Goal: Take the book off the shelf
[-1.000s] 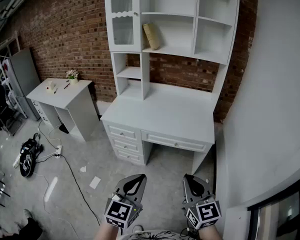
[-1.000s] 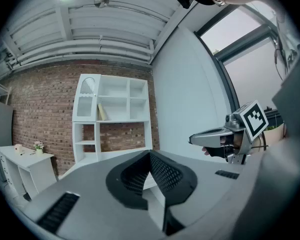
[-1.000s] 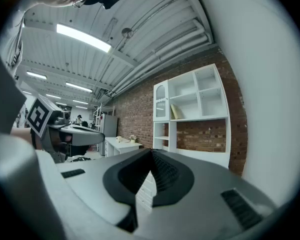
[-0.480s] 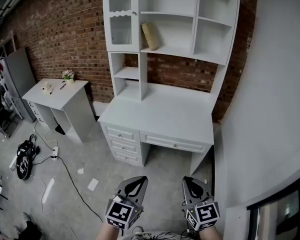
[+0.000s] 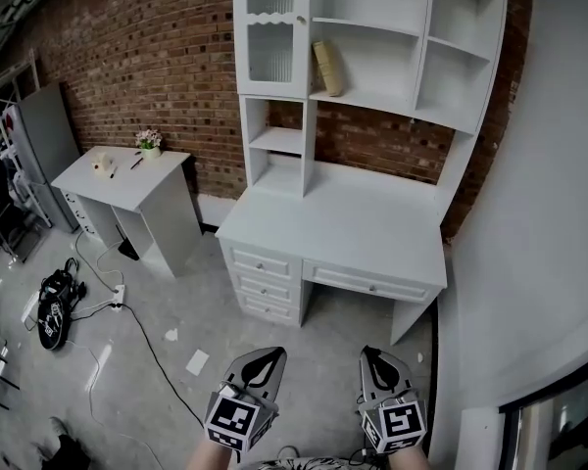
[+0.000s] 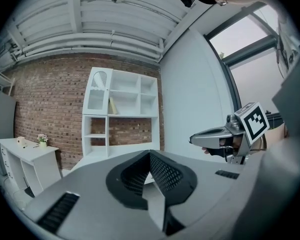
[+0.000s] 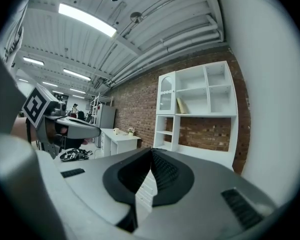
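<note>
A tan book [image 5: 326, 68] leans upright at the left end of the middle upper shelf of the white desk hutch [image 5: 372, 96], beside the glass-door cabinet. It also shows small and far off as the book [image 6: 111, 105] in the left gripper view and the book [image 7: 180, 105] in the right gripper view. My left gripper [image 5: 265, 356] and right gripper [image 5: 374, 353] hang side by side at the bottom of the head view, well short of the desk [image 5: 343, 228]. Both are shut with nothing between the jaws; the left gripper [image 6: 150, 153] and right gripper [image 7: 151, 150] point toward the hutch.
A small white side table [image 5: 127, 179] with a flower pot [image 5: 150, 142] stands left of the desk against the brick wall. Cables and a black bag [image 5: 52, 306] lie on the concrete floor at left, with a paper scrap [image 5: 197, 362]. A white wall [image 5: 549, 213] runs along the right.
The desk and hutch have shifted to the right in the head view. Both grippers stay low, side by side and shut.
</note>
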